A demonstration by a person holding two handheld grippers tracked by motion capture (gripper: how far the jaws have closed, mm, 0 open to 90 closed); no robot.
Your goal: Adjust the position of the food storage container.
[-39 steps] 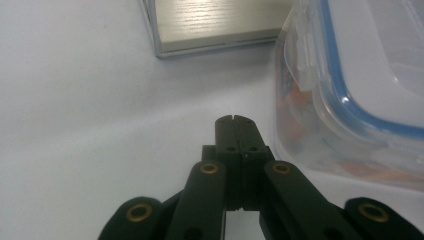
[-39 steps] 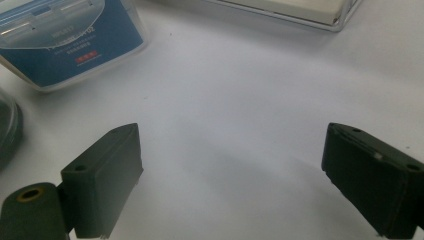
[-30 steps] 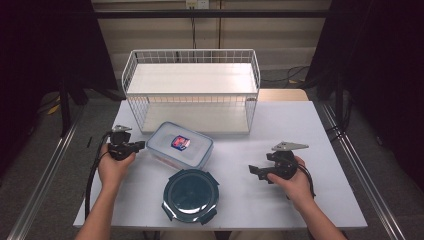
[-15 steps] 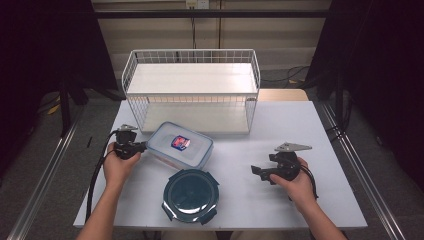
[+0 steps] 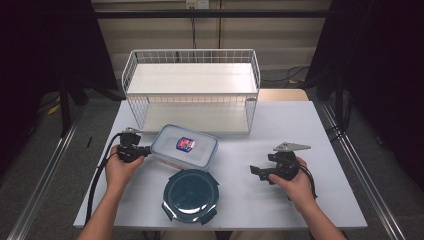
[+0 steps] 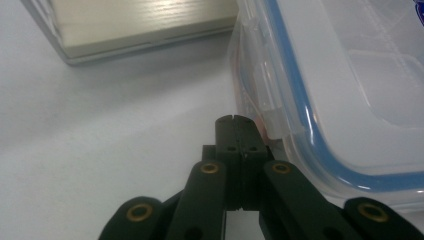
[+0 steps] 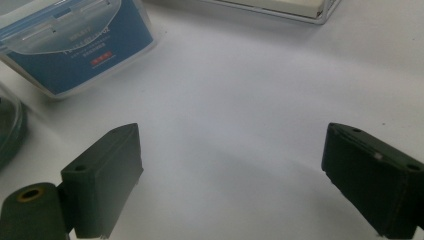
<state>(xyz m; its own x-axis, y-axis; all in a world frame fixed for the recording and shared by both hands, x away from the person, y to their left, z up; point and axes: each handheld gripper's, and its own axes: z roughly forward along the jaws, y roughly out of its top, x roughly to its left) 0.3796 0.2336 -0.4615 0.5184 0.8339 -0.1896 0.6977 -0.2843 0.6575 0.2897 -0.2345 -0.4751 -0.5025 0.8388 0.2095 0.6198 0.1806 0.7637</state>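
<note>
We are nosing up to the lidded box.
Our left gripper point(image 6: 236, 120), jaws pressed together, is sitting just beside the rectangular clear container point(image 6: 350, 85); our right gripper point(image 7: 235, 175) is gaping wide, well apart.

On the desk point(image 5: 320, 125), a clear rectangular container point(image 5: 184, 146) with a blue-rimmed lid lies in front of a white wire shelf point(image 5: 192, 80), with a round dark lid point(image 5: 191, 195) just below it. The left gripper point(image 5: 146, 149) sits at the container's left edge, while the right gripper point(image 5: 256, 171) rests well apart on the right.
</note>
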